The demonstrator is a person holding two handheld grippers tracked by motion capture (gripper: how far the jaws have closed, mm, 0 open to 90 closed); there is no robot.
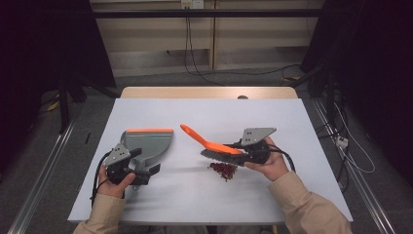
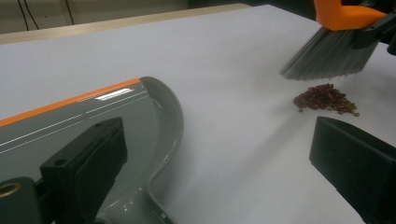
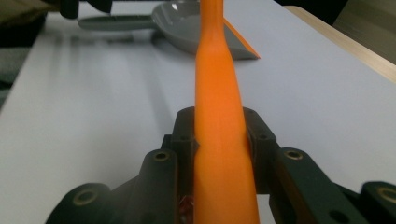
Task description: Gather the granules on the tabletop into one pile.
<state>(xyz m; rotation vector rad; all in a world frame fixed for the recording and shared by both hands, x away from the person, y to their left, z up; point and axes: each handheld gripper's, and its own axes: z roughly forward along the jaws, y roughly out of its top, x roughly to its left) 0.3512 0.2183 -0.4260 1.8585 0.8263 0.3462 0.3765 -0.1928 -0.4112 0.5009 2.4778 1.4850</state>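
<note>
- Nearest the person, the left gripper (image 1: 127,170) sits by the grey dustpan (image 1: 147,143) handle; its jaws stand wide, with nothing pinched between them that I can make out.
- The right gripper (image 1: 248,152) has its jaws clamped on the orange brush (image 1: 214,146).
- The bristles hang just above the reddish crumbs (image 1: 223,169) on the tabletop (image 1: 204,114).
- It looks like sweeping is about to start: next, the left jaws should take the pan handle and the brush should push the crumbs toward the pan's orange lip.
</note>
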